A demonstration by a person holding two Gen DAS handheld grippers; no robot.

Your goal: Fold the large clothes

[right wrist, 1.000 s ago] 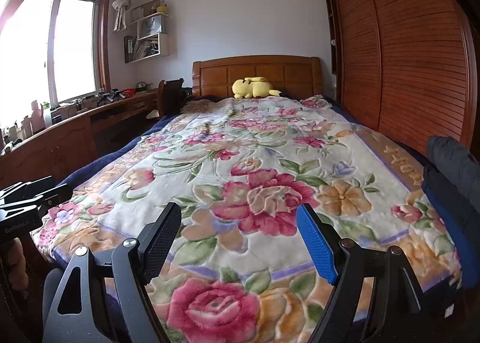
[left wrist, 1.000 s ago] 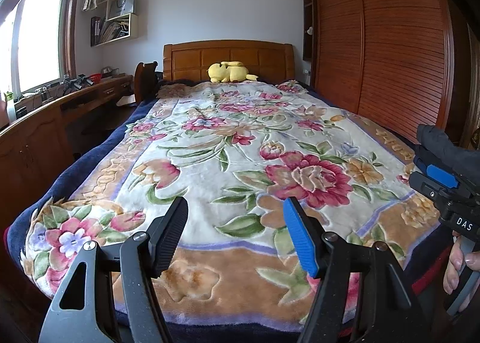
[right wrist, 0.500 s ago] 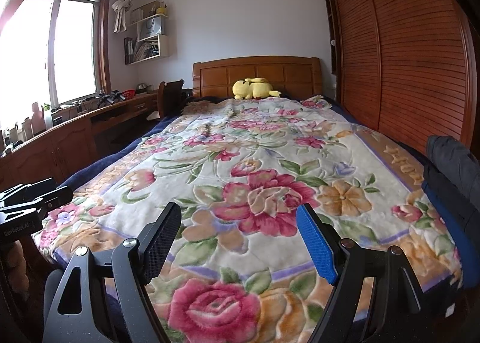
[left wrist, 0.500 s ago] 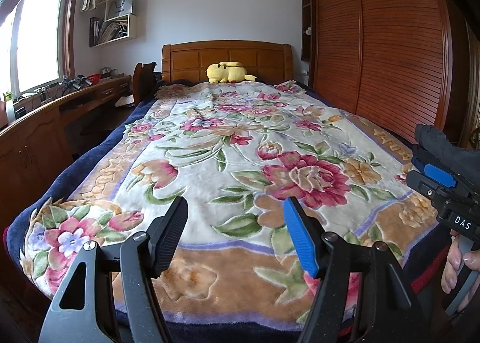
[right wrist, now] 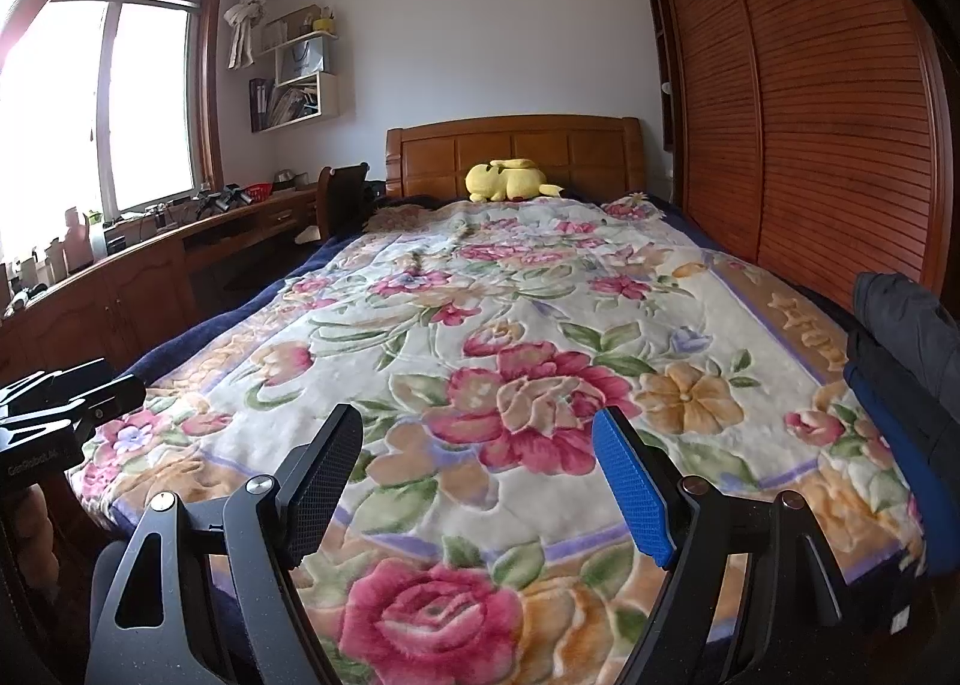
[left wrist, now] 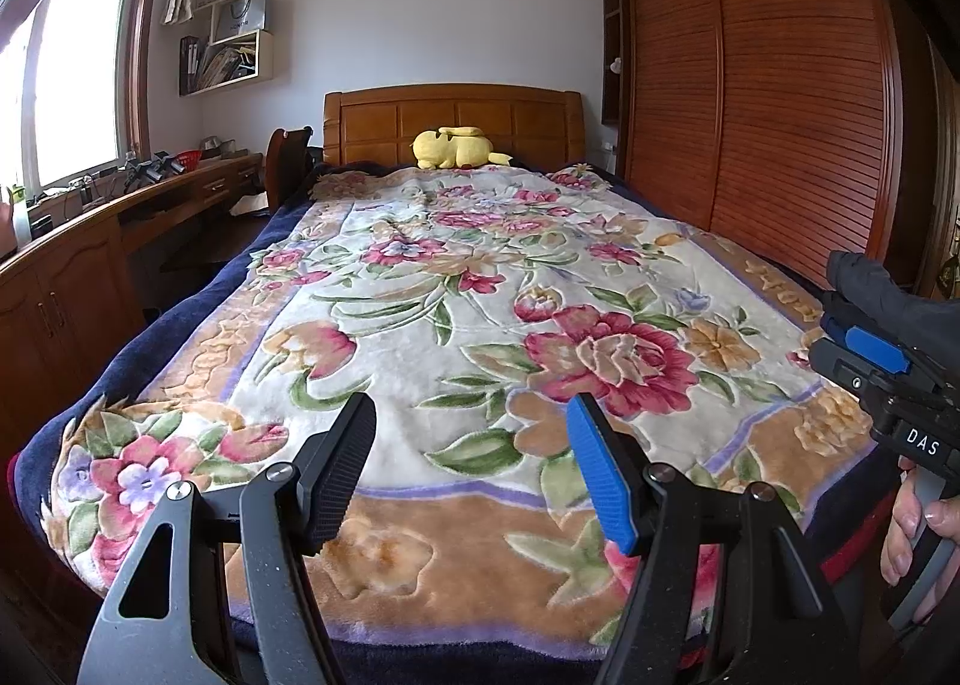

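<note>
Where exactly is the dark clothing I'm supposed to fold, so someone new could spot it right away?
Start at the bed with the floral blanket. Follow its wardrobe-side edge toward the foot, where a dark garment pile rests on the blanket's border. It is the only plain dark, unpatterned fabric there, with a blue layer at its base.

Daylit window (right wrist: 120, 109) left, slatted wooden wardrobe (right wrist: 828, 103) right, white wall (left wrist: 432, 1) behind headboard (left wrist: 453, 121).

The left gripper (left wrist: 471, 475) is held level, its two fingers spread wide apart, and nothing is between them. The right gripper (right wrist: 477, 484) has the same pose, with fingers wide apart and also empty. Both point forward, side by side. The right hand (left wrist: 918, 529) wraps its fingers around the handle.
</note>
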